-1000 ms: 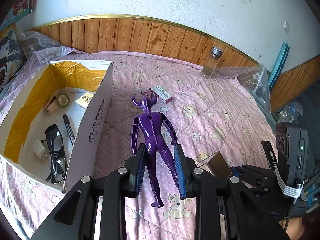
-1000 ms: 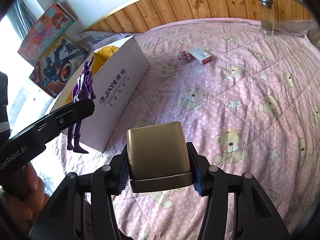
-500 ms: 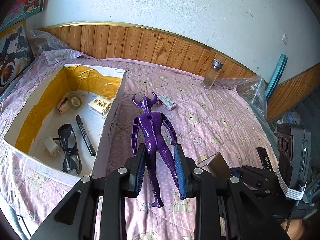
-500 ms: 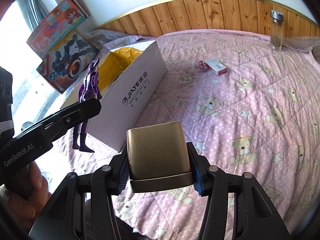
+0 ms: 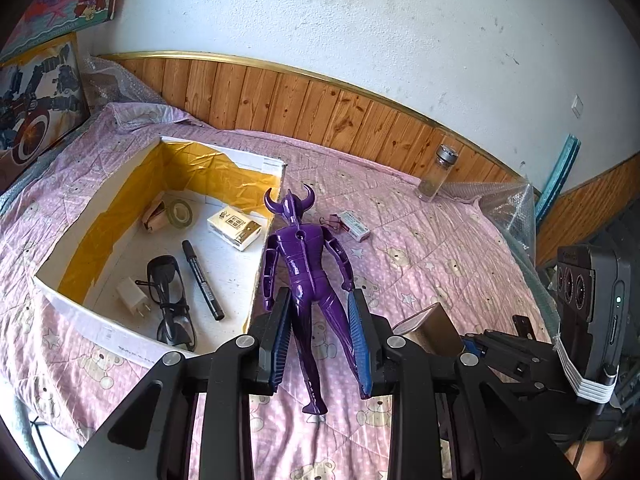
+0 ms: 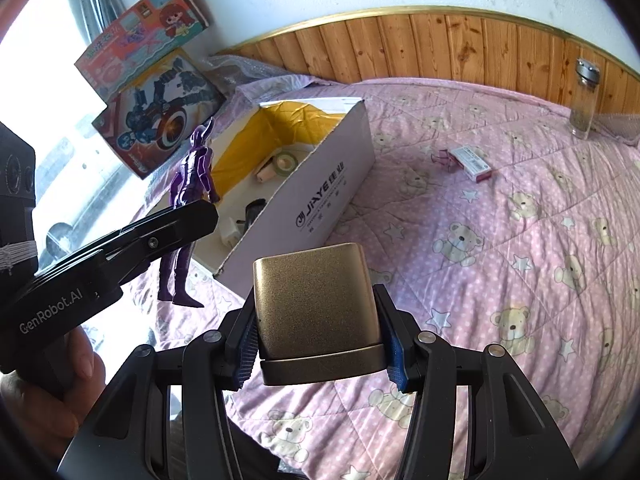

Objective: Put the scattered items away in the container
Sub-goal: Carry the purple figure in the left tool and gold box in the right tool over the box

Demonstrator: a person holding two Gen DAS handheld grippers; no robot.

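Purple figure (image 5: pixel 306 276) clamped in left hand-held gripper (image 5: pixel 320 332)

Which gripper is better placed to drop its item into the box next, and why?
Left. The left gripper holds the purple figure right at the box wall; the right gripper, holding the gold case, sits farther back over the quilt.

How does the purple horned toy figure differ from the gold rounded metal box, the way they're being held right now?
The purple horned toy figure is slender and limbed; the gold rounded metal box is a squat, smooth block.
The figure sits in the left gripper, clamped around its legs with torso and feet sticking out; the box fills the right gripper, squeezed at its sides.
Both are held above the pink quilt, outside the white cardboard box.
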